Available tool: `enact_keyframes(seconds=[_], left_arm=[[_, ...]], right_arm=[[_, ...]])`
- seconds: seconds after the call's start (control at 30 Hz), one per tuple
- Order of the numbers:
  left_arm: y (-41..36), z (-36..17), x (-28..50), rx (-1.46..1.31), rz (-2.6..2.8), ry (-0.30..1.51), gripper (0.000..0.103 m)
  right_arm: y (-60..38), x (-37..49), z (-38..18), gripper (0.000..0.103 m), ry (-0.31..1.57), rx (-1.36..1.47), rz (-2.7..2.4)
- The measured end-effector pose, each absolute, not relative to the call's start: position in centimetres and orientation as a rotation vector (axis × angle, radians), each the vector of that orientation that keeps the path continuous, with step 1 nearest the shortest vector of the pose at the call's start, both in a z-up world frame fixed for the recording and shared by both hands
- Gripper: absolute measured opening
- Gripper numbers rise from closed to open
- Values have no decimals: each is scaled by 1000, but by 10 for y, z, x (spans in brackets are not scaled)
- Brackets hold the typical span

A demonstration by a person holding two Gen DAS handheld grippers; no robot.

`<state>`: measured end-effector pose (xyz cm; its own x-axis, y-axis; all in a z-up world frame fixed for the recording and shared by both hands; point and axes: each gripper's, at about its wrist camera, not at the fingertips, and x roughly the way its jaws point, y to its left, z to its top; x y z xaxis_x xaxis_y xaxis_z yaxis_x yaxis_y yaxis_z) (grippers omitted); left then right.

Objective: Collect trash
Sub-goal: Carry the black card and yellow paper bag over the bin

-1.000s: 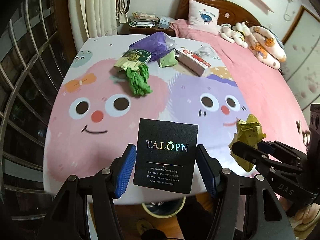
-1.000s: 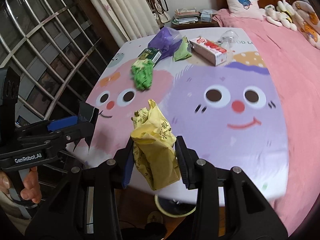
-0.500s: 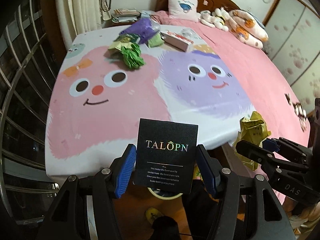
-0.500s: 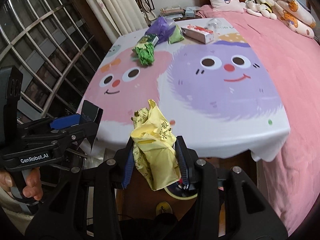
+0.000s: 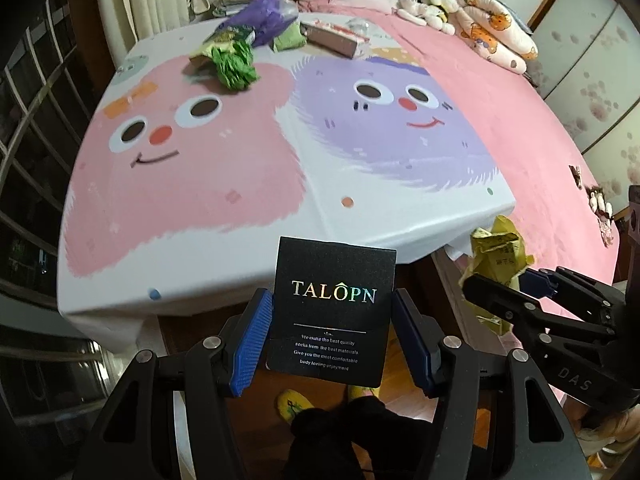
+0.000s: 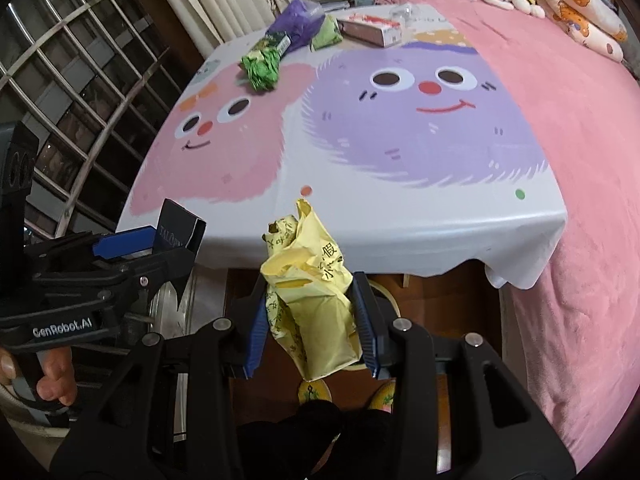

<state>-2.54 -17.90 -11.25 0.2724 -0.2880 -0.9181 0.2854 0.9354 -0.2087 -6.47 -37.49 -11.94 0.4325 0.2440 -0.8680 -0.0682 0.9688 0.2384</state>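
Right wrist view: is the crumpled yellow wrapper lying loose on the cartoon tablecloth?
No: the yellow wrapper is clamped between the blue pads of the right tool, held past the near edge of the tablecloth.

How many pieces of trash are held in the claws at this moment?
2: a black card sleeve in the left claw, a crumpled yellow wrapper in the right claw.

1. Lower edge of black card [image 5: 334, 312] hidden behind left gripper [image 5: 332, 336] frame.
2. Round rim [image 6: 386, 294] under bench, mostly covered by yellow wrapper [image 6: 310, 288]; contents unreadable.
3. Far trash pile [image 5: 256, 36] blurred, labels illegible.
4. Slippers [image 6: 314, 392] half hidden by dark trouser legs.
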Motion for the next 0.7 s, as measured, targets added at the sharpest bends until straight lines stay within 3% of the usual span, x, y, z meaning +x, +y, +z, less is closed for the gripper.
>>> enact_keyframes(seconds=[0.27, 0.7], left_arm=[[-214, -171, -41, 19, -355, 1314, 61], [-245, -307, -43, 30, -288, 1418, 61]], right_arm=[[-398, -62, -183, 36, 1195, 178, 215], [-417, -61, -332, 36, 1313, 211, 209]])
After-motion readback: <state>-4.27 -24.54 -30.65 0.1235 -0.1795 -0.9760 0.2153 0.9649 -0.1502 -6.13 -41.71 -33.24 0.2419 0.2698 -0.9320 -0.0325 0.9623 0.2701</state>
